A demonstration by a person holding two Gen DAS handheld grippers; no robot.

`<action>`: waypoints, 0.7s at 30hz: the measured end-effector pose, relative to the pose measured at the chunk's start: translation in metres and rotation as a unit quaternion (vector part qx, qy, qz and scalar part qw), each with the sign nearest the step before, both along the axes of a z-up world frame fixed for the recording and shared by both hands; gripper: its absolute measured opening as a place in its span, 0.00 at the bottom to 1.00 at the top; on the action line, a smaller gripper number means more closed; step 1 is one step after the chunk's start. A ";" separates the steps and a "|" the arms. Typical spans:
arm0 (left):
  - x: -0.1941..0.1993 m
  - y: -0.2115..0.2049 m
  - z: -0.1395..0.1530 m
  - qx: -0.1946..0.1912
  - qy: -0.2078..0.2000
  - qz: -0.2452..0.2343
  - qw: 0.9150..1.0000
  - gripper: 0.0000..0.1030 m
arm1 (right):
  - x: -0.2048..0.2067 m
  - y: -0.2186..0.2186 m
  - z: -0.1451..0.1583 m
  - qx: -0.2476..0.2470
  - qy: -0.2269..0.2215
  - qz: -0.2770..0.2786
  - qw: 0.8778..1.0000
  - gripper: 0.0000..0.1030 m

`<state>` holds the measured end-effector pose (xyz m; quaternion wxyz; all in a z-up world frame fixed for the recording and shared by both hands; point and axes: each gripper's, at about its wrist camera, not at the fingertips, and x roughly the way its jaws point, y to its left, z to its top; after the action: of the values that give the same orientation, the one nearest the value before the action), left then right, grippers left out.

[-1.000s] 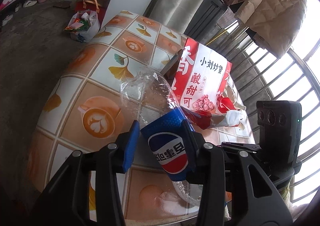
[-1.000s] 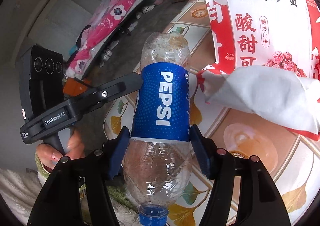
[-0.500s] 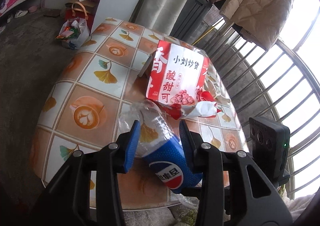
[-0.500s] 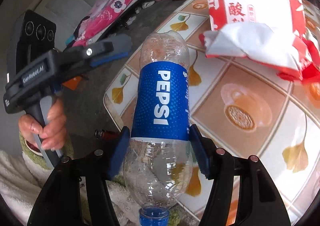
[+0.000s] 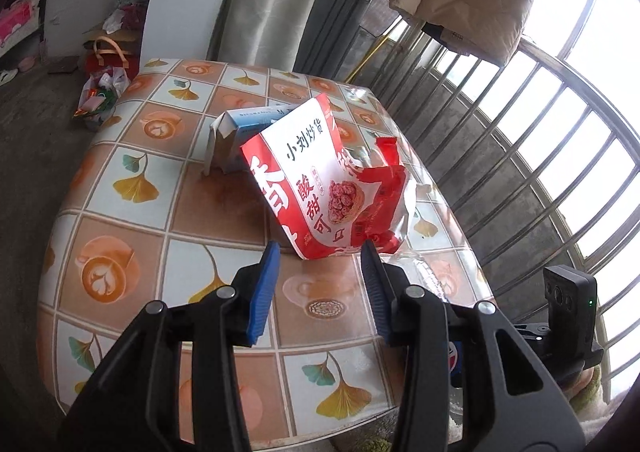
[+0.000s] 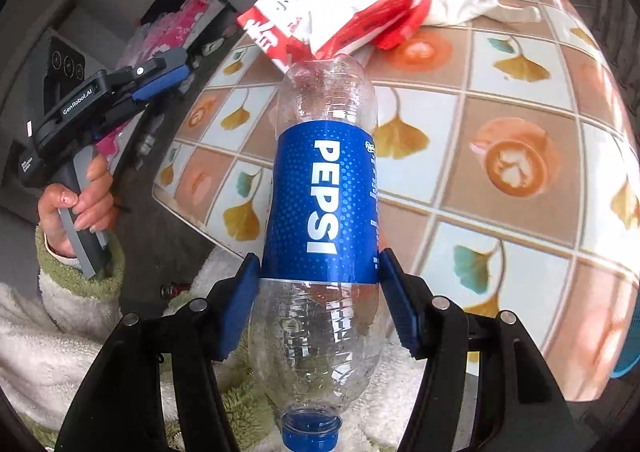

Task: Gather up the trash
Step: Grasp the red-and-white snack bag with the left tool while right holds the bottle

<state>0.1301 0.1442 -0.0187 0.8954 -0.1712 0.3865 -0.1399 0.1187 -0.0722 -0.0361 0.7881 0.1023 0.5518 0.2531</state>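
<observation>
My right gripper (image 6: pixel 320 268) is shut on an empty Pepsi bottle (image 6: pixel 324 195) with a blue label, cap end toward the camera, held off the near table edge. My left gripper (image 5: pixel 318 256) is open and empty, just short of a red and white snack bag (image 5: pixel 320 175) lying on the table. It also shows at the left of the right wrist view (image 6: pixel 160 73). A blue and white carton (image 5: pixel 248 131) lies behind the bag. The bag (image 6: pixel 332 7) and crumpled white paper (image 6: pixel 472 3) show at the far side in the right wrist view.
The table (image 5: pixel 132 219) has a tiled leaf and coffee-cup cloth. A window grille (image 5: pixel 520 139) runs along its right side. A bag of rubbish (image 5: pixel 100 95) sits on the floor at the far left. A blue rim (image 6: pixel 628 352) shows at the right edge.
The left gripper has let go of the bottle and drawn back, now open facing the snack bag. The right gripper has pulled the bottle back from the bag toward the table edge.
</observation>
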 end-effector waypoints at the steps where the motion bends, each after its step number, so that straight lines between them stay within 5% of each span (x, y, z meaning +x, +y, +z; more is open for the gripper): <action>1: 0.001 -0.002 0.000 0.001 0.000 0.000 1.000 0.38 | -0.002 -0.008 0.000 0.001 0.002 -0.015 1.000 0.58; 10: 0.022 -0.004 -0.020 0.007 0.022 0.019 1.000 0.57 | 0.003 -0.077 -0.002 0.025 -0.004 -0.147 0.989 0.57; 21: 0.066 -0.015 -0.052 -0.035 0.043 0.033 0.998 0.57 | 0.036 -0.092 -0.010 0.071 -0.006 -0.208 0.975 0.57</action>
<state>0.1959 0.1296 -0.0709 0.8757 -0.2206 0.4137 -0.1160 0.1550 -0.1646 -0.0460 0.8175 0.2691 0.4943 0.1223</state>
